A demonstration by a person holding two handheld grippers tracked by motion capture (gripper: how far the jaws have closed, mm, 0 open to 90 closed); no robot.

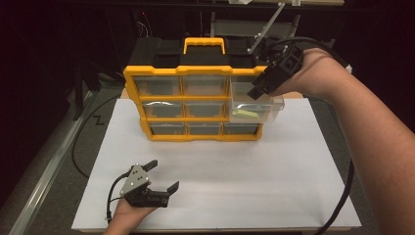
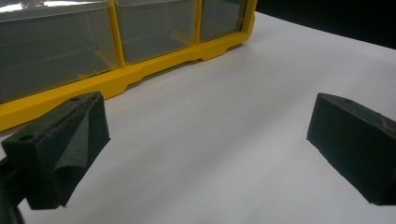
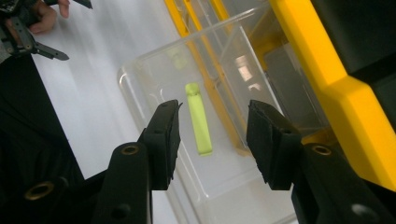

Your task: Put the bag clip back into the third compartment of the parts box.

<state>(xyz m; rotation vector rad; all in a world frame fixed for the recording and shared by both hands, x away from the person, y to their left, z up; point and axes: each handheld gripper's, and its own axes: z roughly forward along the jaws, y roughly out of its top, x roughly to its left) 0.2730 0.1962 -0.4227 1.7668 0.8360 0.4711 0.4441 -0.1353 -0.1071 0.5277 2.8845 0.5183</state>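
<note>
A yellow organizer [image 1: 181,70] with clear drawers stands at the back of the white board. Its right-hand drawer in the middle row [image 1: 274,105] is pulled out, and a small yellow-green stick [image 1: 244,113] lies in it. My right gripper [image 1: 257,90] hovers just above that drawer, pointing down into it. In the right gripper view the gripper [image 3: 212,107] is open, and the stick [image 3: 198,119] lies loose on the drawer floor [image 3: 140,88] below the gap. My left gripper [image 1: 166,174] rests open at the front left with nothing between its fingers.
The white board [image 2: 224,163] stretches in front of the organizer's bottom row [image 2: 140,77]. Cables trail off both grippers, one curving past the board's left edge [image 1: 78,147]. A black block with a yellow handle [image 1: 204,45] sits behind the organizer.
</note>
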